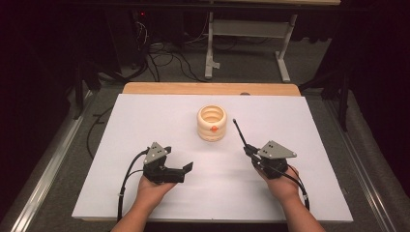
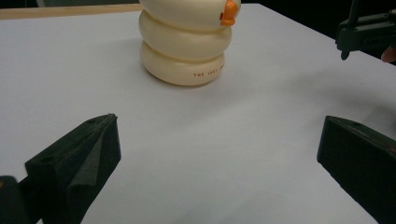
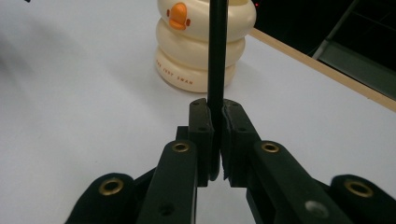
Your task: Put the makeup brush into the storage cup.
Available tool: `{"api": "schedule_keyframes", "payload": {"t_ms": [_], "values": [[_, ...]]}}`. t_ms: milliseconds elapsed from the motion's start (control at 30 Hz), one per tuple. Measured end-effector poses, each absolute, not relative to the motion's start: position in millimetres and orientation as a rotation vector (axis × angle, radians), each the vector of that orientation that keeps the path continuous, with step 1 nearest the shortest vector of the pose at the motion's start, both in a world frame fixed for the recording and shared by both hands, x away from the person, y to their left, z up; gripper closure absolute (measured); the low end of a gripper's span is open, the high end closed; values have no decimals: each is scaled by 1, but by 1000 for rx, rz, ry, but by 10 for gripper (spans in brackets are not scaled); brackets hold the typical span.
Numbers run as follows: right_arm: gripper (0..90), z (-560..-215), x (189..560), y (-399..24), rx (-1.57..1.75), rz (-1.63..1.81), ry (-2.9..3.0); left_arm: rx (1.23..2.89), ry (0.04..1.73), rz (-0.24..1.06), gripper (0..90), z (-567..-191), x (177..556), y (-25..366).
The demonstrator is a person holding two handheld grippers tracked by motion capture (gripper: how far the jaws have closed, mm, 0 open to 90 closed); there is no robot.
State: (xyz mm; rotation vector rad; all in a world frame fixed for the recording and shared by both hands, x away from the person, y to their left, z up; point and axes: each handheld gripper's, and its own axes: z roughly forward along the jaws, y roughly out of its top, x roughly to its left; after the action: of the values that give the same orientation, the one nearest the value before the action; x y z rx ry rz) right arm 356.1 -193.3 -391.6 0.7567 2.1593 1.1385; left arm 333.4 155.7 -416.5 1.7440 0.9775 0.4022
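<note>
Both hands enter from six o'clock in the high view, each carrying a gripper over the white sheet (image 1: 145, 111). At seven o'clock the left gripper (image 1: 186, 167) has its jaws spread wide with nothing between them, bare sheet ahead of it. At five o'clock the right gripper (image 1: 249, 151) is clamped on a thin black rod (image 1: 239, 131), whose free end slants toward eleven o'clock, stopping short of the cream ringed holder (image 1: 212, 123). That holder stands upright near the centre, toward twelve o'clock, well inside every edge, with open sheet all around it.
</note>
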Motion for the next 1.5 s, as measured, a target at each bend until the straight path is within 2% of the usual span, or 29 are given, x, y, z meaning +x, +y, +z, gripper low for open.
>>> {"api": "schedule_keyframes", "payload": {"t_ms": [667,1500], "values": [[864,-390,345,-186,718,1231,2164,1711,901,379,7,-400,325,137],[864,-395,339,-168,667,1245,2210,1681,806,359,11,-380,334,110]]}}
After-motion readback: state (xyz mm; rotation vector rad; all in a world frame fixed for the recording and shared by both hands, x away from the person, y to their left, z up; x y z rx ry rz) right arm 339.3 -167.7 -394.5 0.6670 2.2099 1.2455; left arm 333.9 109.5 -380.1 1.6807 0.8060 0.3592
